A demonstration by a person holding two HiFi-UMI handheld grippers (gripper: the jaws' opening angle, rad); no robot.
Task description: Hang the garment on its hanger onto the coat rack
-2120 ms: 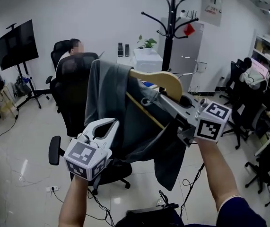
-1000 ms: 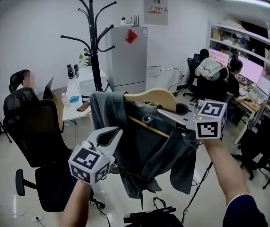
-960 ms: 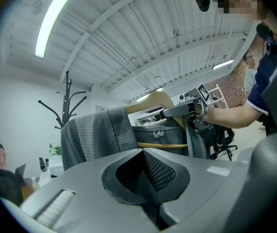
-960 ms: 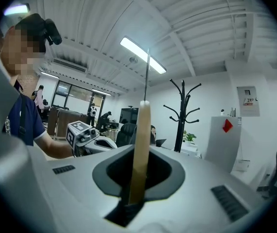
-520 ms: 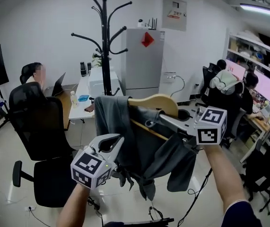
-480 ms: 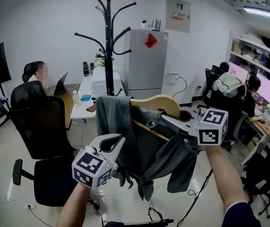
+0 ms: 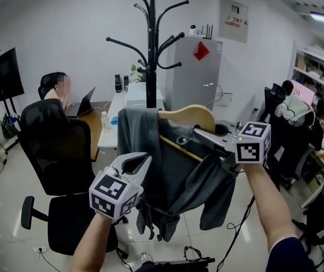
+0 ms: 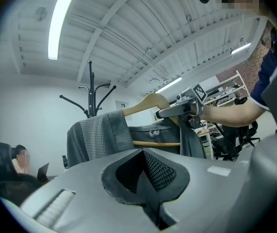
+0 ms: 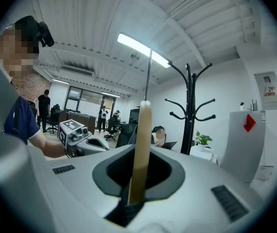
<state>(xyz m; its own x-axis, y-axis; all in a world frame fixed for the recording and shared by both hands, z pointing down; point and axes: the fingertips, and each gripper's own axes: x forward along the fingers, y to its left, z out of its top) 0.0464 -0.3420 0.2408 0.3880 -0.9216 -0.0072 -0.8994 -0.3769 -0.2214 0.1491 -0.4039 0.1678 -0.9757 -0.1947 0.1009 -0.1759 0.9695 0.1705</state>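
The black coat rack [image 7: 151, 50] stands straight ahead, behind the load, and also rises in the right gripper view [image 9: 190, 110]. A grey garment [image 7: 167, 174] hangs over a wooden hanger [image 7: 190, 117]. My right gripper [image 7: 207, 136] reaches in from the right and is shut on the hanger, whose wooden edge [image 9: 143, 125] stands upright between the jaws. My left gripper [image 7: 142, 163] is low on the left, its tip against the garment's left side; its jaws look shut with nothing between them. The left gripper view shows the garment [image 8: 97, 137] and hanger [image 8: 150, 102] ahead.
A black office chair [image 7: 59, 152] stands close on the left. A white desk [image 7: 108, 130] with a seated person, a grey fridge [image 7: 198, 72] and a TV [image 7: 1, 75] are behind. More people sit at desks on the right [image 7: 298, 109]. Cables lie on the floor [image 7: 230, 237].
Both grippers have carried the hanger and garment across the room toward the coat rack, which now looks larger and stands directly behind the hanger. The grips look unchanged.
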